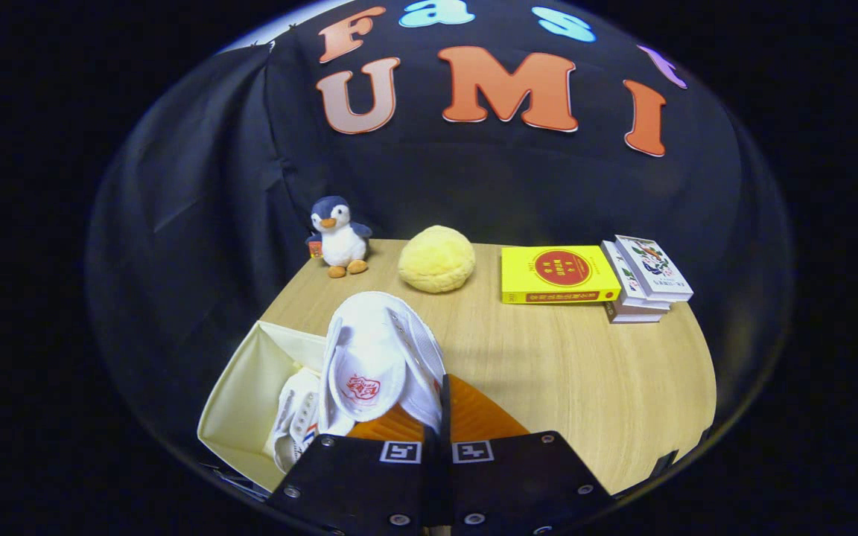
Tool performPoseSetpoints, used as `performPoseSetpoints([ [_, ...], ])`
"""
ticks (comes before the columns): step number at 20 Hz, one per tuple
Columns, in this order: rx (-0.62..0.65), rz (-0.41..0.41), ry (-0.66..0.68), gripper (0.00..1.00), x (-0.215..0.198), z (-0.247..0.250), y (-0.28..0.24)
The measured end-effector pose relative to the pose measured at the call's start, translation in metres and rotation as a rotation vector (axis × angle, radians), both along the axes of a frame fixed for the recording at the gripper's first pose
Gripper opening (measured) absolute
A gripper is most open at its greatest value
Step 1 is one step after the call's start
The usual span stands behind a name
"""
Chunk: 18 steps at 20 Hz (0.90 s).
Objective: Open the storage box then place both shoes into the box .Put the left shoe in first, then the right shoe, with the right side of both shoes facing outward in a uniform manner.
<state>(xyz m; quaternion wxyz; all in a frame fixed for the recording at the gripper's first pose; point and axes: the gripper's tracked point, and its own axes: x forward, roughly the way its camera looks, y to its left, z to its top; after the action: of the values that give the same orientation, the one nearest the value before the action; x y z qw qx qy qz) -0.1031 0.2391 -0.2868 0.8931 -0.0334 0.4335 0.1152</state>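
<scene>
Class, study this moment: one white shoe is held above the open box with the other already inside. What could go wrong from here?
1. The fingers pinch only the held shoe's rear edge, so it might twist or slip.
2. It may land on the shoe in the box and crush it.
3. The box's soft wall could fold if the shoe catches its rim.

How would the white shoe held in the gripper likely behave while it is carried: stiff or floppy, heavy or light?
The white shoe looks like soft canvas, so probably light and floppy; its upper seems to fold where the gripper pinches it. It may swing or sag over the box.
</scene>
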Motion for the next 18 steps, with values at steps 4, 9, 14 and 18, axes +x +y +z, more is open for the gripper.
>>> performPoseSetpoints([
  [4, 0.012, 0.038, 0.042, 0.01, -0.015, -0.008, 0.059],
  [9, -0.018, 0.060, 0.110, 0.01, -0.037, -0.032, 0.097],
  [14, -0.082, 0.053, 0.107, 0.03, -0.040, -0.035, 0.098],
  [18, -0.102, 0.037, 0.139, 0.02, -0.058, -0.038, 0.094],
])
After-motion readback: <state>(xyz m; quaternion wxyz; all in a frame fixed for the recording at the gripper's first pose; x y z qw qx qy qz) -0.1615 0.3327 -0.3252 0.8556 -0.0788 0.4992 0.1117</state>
